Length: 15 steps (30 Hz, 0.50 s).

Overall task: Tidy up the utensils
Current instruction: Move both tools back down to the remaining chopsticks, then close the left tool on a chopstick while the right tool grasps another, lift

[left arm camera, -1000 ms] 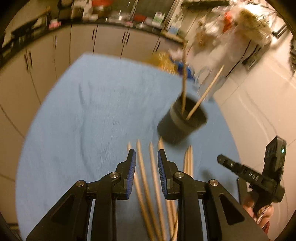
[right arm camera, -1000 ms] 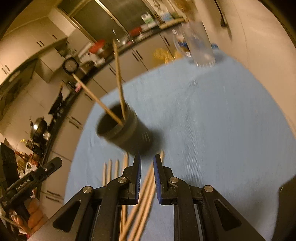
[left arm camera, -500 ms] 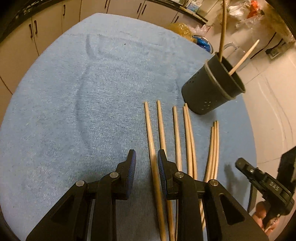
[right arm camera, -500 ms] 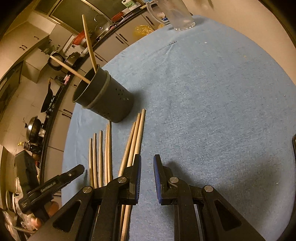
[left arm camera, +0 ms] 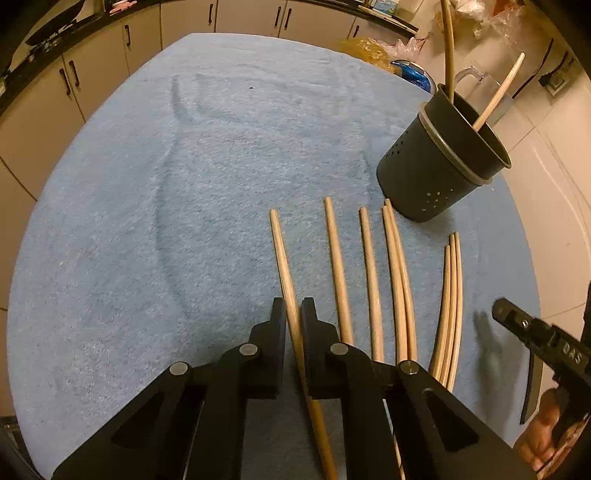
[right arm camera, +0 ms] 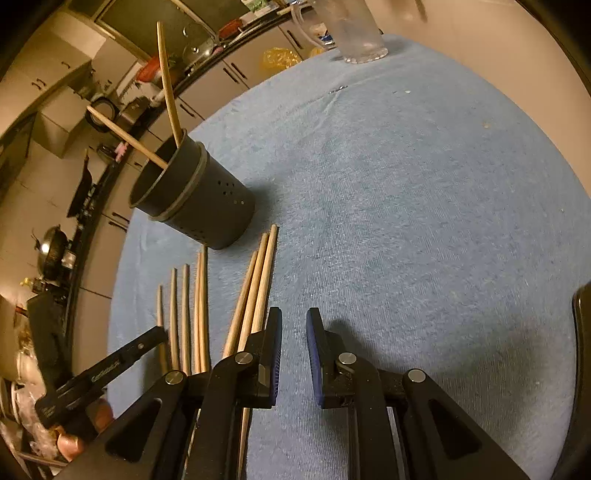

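Several wooden chopsticks [left arm camera: 371, 269] lie side by side on the blue cloth [left arm camera: 184, 184]. A dark perforated utensil holder [left arm camera: 439, 173] stands at the far right with two chopsticks [left arm camera: 498, 92] in it. My left gripper [left arm camera: 293, 314] is shut on the leftmost chopstick [left arm camera: 282, 254], low at the cloth. My right gripper [right arm camera: 293, 321] is open and empty, just right of a cluster of three chopsticks [right arm camera: 258, 280]. The holder also shows in the right wrist view [right arm camera: 199, 199], as does the left gripper [right arm camera: 110, 365].
A clear glass pitcher [right arm camera: 351, 33] stands at the far edge of the round table. Kitchen cabinets [left arm camera: 92, 74] run behind the table. The right gripper shows at the table's right edge in the left wrist view [left arm camera: 543, 350].
Both grippers came down toward the cloth. My left gripper moved onto the leftmost chopstick and closed on it. My right gripper opened a little wider beside the right-hand cluster.
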### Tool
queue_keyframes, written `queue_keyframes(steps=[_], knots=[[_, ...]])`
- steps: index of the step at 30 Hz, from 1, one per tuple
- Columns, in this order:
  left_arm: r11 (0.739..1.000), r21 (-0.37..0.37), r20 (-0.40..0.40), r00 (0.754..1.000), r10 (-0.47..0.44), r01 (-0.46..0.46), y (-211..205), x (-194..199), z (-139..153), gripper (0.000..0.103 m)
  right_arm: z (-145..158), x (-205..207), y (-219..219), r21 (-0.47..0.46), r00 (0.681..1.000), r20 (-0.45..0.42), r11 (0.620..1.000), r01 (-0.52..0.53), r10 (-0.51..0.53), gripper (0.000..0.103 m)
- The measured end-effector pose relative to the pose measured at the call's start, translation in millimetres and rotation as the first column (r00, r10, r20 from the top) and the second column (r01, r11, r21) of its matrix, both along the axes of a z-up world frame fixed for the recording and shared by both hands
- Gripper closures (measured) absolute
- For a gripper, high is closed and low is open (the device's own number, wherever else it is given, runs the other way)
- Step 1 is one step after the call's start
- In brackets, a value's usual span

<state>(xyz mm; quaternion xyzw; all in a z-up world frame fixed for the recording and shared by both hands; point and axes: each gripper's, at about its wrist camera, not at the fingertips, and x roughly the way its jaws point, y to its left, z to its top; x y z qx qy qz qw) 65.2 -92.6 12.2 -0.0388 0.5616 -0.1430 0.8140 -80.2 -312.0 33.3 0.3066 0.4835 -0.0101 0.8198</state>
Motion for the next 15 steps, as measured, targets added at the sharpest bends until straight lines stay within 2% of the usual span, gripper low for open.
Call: queue_keyframes(steps=[8,15], knots=[[0.999,-0.033,-0.007,1.000,-0.009,0.009,9,1,-1,0.095,-5,35,23,-0.050,0.998,-0.054,0.998,-0.044,0.041,0.088],[0.999,-0.031,0.007,1.000,-0.015,0.015,11,-3,-1,0.095,-6,50,37,-0.151,0.993,-0.112,0.987,-0.057,0.040,0.088]])
